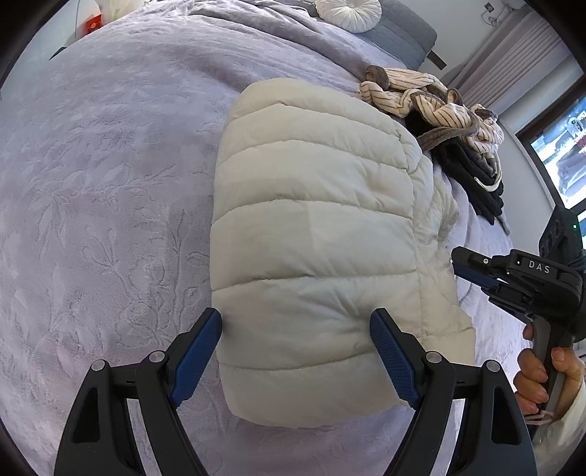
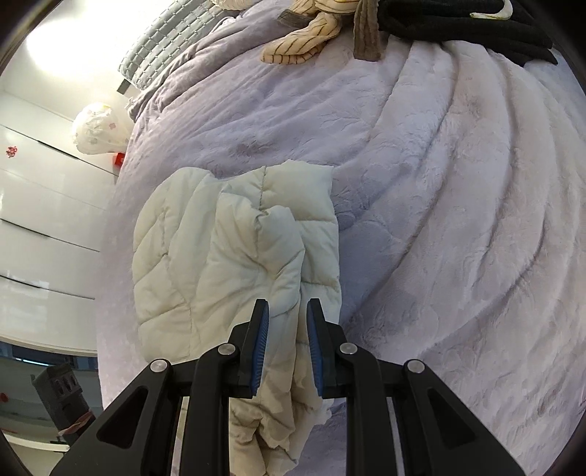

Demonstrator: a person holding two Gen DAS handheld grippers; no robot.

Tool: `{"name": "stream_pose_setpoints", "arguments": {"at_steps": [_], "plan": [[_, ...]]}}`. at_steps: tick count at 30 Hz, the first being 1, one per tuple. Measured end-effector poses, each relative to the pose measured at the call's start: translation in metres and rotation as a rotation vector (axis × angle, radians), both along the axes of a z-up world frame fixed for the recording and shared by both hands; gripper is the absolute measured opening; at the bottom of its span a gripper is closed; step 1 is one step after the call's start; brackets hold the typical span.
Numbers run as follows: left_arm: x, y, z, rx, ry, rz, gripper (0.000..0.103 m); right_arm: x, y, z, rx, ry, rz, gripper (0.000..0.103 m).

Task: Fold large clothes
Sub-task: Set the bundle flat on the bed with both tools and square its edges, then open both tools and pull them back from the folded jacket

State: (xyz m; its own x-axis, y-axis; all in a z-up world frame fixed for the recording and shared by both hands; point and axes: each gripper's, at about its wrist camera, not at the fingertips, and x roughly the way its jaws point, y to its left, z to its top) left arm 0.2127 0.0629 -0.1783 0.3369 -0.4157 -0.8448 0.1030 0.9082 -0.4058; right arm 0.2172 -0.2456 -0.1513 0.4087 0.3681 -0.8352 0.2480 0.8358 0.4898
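Observation:
A cream quilted puffer jacket (image 1: 315, 227) lies folded on the lavender bedspread (image 1: 110, 183). My left gripper (image 1: 296, 337) is open wide over the jacket's near end. Its left finger sits at the jacket's left edge and its right finger rests on top of the padding. A hand at the right holds my right gripper (image 1: 456, 261), which meets the jacket's right edge. In the right wrist view the right gripper (image 2: 287, 322) is shut on a bunched fold of the jacket (image 2: 227, 249), and the fabric fills the narrow gap between the blue pads (image 2: 260, 344).
A striped beige garment (image 1: 414, 95) and black clothing (image 1: 472, 179) are piled at the bed's far right. A round white cushion (image 1: 348, 12) lies by the headboard. A lit screen (image 1: 564, 157) stands to the right. White wardrobe doors (image 2: 44, 219) line the far side.

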Motion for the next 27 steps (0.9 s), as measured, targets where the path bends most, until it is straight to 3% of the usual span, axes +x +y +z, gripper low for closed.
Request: {"name": "stream_pose_setpoints", "arguments": {"at_steps": [11,24,27], "plan": [[-0.009,0.003,0.015,0.028,0.01,-0.007,0.084,-0.019,0.015,0.02,-0.013,-0.002,0.038,0.022],[-0.04,0.008,0.048,0.185,0.025,-0.026,0.084,-0.065,0.042,0.05,-0.12,0.055,0.085,0.026],[-0.048,0.012,0.06,0.179,0.027,-0.011,0.084,-0.076,0.051,0.057,-0.152,0.072,0.099,0.034]]}}
